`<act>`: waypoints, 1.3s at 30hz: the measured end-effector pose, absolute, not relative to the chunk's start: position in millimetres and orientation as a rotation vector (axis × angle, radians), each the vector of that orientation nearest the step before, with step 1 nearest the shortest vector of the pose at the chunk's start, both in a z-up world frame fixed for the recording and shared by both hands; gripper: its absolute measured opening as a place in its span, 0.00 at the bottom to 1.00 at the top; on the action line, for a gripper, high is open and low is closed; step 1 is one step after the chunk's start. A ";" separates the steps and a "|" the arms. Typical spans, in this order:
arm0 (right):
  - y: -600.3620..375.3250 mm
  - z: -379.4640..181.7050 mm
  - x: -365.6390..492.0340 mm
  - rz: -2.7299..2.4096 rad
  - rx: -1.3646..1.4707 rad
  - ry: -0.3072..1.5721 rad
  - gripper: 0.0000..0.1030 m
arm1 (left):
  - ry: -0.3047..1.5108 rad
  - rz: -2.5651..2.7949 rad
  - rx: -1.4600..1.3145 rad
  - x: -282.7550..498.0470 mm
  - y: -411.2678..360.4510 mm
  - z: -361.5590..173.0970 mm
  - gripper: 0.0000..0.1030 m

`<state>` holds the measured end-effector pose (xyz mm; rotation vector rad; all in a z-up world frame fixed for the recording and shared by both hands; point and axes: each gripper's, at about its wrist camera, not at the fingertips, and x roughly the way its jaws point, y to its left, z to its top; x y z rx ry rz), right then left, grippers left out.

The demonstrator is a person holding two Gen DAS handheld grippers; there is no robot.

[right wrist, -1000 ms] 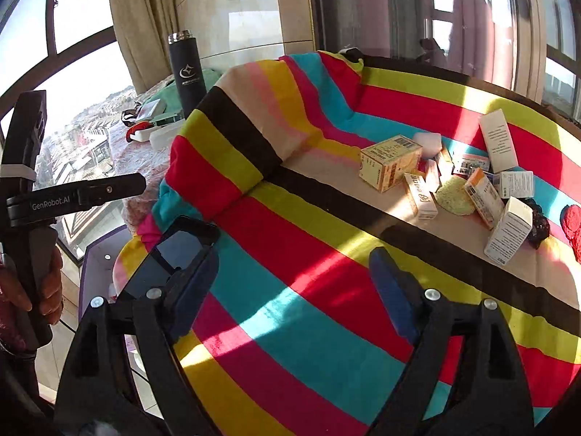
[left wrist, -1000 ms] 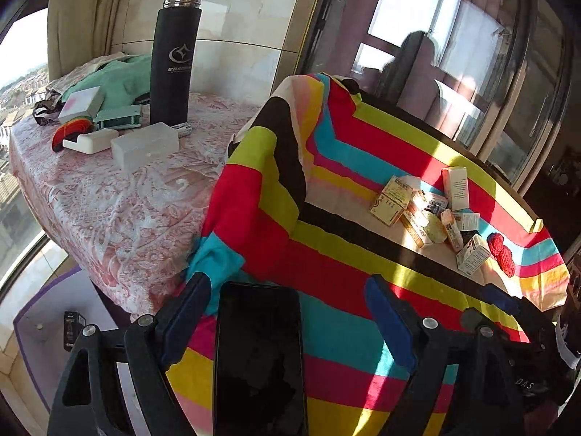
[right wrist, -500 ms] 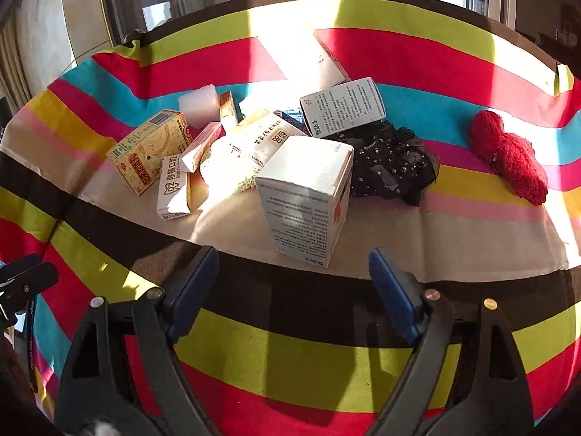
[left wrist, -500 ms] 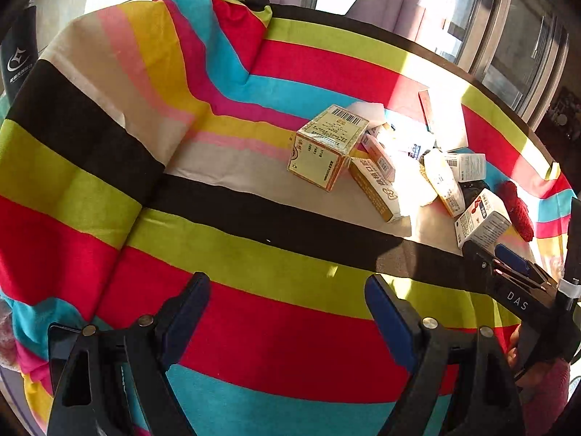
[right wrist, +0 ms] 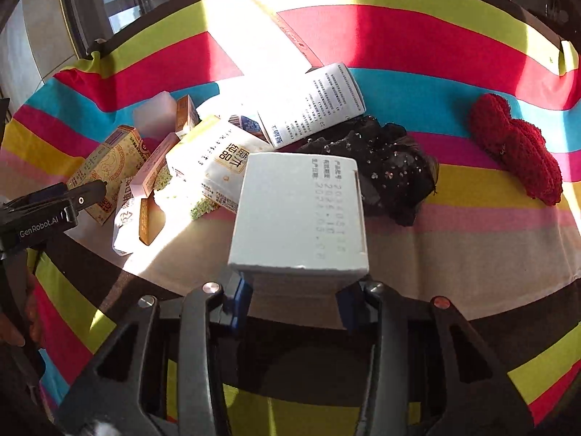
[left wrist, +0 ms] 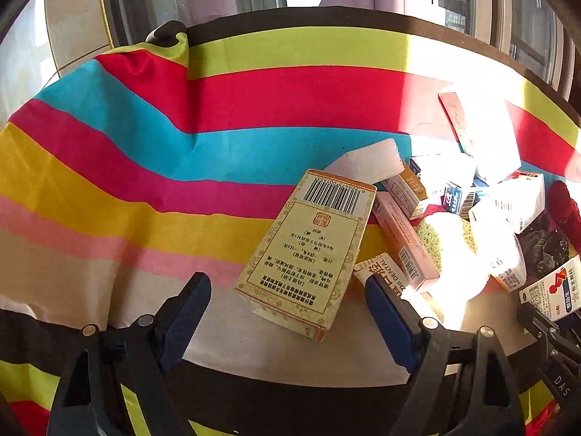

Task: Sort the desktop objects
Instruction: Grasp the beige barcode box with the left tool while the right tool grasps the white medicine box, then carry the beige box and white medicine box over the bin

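Sorting looks barely begun: nearly everything sits in one heap on the striped cloth [left wrist: 181,152], no sorted groups visible. Right gripper [right wrist: 294,301] has its jaws clamped on the white box [right wrist: 297,214], apparently the first item taken; whether it is lifted off the cloth I can't tell. Left gripper [left wrist: 287,312] jaws wide apart, holding nothing, fingers either side of the near end of the yellow box [left wrist: 312,250] but not touching it.

Still to sort: yellow box, pink box [left wrist: 403,243] leaning against it, more cartons behind, black beaded cloth [right wrist: 385,167], red knit [right wrist: 515,145] well apart on the right. Cartons overlap and lean on each other, so pulling one may drag neighbours. Sun glare washes out some of the cartons.
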<state>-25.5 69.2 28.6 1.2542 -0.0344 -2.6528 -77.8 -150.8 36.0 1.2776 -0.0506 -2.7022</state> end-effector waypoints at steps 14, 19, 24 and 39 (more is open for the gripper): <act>79.5 30.2 -14.1 -2.650 1.254 -0.031 0.42 | 0.153 -2.713 1.202 -33.5 -159.4 44.4 0.48; 83.7 30.8 -6.1 -2.653 1.256 -0.022 0.42 | 0.158 -2.695 1.196 19.0 -165.1 47.6 0.48; 89.1 31.5 3.2 -2.649 1.254 -0.017 0.42 | 0.203 -2.672 1.227 62.5 -171.5 40.9 0.48; 100.6 49.1 113.4 -2.531 1.209 0.082 0.42 | 0.223 -2.713 1.239 116.5 -162.0 33.9 0.49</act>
